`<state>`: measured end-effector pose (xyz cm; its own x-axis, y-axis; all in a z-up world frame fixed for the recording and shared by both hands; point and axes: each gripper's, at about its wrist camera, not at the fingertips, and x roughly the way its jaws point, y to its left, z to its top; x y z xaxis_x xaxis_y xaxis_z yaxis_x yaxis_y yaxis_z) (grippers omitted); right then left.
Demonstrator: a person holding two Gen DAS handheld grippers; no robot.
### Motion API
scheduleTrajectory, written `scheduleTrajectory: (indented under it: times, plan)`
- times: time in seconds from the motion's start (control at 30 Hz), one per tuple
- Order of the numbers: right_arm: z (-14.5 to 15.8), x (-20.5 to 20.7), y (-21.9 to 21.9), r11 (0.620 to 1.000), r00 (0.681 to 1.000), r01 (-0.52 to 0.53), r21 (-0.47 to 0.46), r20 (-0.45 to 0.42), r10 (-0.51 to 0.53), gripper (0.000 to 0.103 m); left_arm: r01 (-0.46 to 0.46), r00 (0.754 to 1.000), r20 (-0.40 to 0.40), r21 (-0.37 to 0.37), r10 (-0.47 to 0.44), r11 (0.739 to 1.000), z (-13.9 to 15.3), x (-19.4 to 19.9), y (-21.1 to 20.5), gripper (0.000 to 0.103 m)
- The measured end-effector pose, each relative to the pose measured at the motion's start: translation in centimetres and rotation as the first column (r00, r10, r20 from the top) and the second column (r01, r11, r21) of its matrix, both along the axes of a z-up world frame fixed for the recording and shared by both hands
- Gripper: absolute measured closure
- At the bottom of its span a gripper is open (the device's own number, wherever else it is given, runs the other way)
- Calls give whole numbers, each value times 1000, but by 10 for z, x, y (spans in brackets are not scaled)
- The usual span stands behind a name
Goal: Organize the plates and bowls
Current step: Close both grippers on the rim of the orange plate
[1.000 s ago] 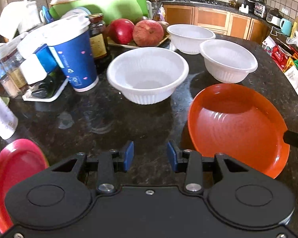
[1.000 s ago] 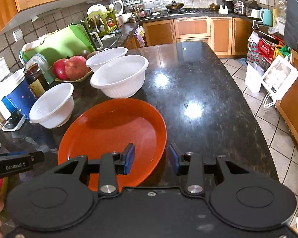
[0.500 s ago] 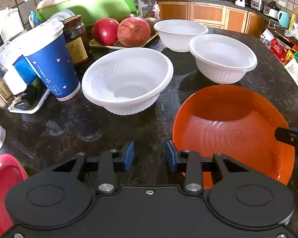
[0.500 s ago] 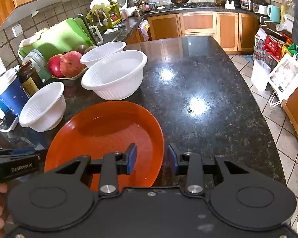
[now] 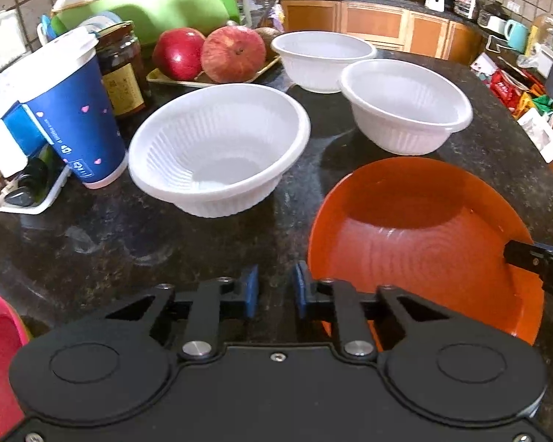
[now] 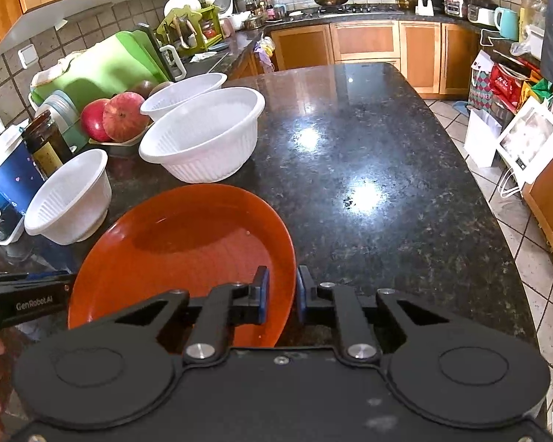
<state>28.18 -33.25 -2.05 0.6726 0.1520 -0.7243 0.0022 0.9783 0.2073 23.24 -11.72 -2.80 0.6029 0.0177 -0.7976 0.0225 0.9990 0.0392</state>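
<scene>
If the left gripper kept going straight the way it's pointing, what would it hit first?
Probably the bare dark countertop, just short of the nearest white bowl; depth is hard to judge. The left gripper has just closed its jaws, with nothing between them.

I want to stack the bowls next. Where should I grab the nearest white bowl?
Grip the nearest white bowl by its thin flared rim, one finger inside, one outside, coming from above on the near side. Its ribbed wall is too wide to span, and the blue cup crowds its left.
</scene>
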Motion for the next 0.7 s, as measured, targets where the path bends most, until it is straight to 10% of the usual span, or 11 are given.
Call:
scheduleTrajectory:
  times: [0.7]
  plan:
    - [0,-8,-4,1000,1000,-4,27,3,4,87,38,999,28,-33,-37,999,11,-16,11,73]
